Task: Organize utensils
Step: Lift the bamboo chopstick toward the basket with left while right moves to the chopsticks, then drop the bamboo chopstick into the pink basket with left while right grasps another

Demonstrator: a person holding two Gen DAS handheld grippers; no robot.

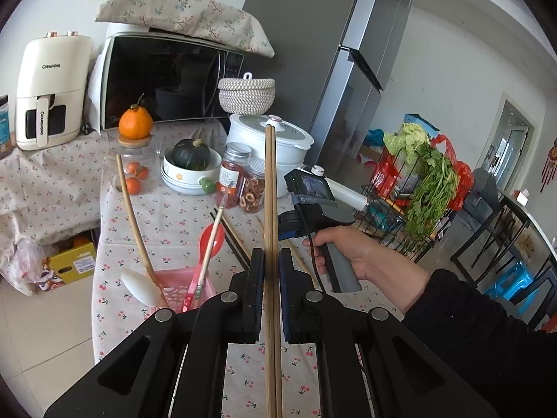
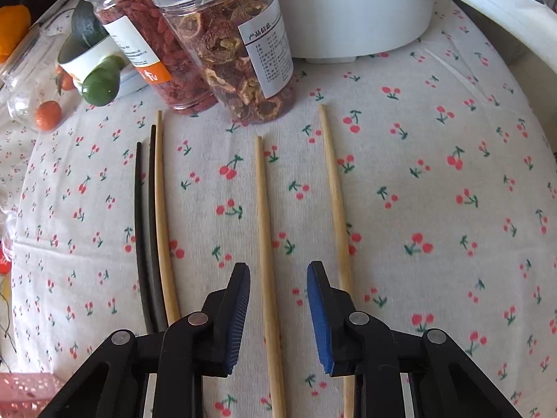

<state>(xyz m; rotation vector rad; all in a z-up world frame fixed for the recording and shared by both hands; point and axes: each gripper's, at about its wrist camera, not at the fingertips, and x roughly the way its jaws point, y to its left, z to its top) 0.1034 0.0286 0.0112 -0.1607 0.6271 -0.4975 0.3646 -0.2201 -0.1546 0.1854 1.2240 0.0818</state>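
One pale chopstick (image 2: 266, 244) lies untouched between the right hand-held gripper's (image 2: 278, 317) spread pads on the tablecloth (image 2: 435, 209).

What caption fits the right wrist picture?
Open tongs straddle a pale chopstick on the cherry tablecloth.

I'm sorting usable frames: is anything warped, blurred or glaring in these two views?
Left wrist view: strong fisheye bending on the fridge, dark corner rim, reflections on the microwave door, overall sharp. Right wrist view: chopsticks bow outward, white pot nearly blown out, cloth sharp.
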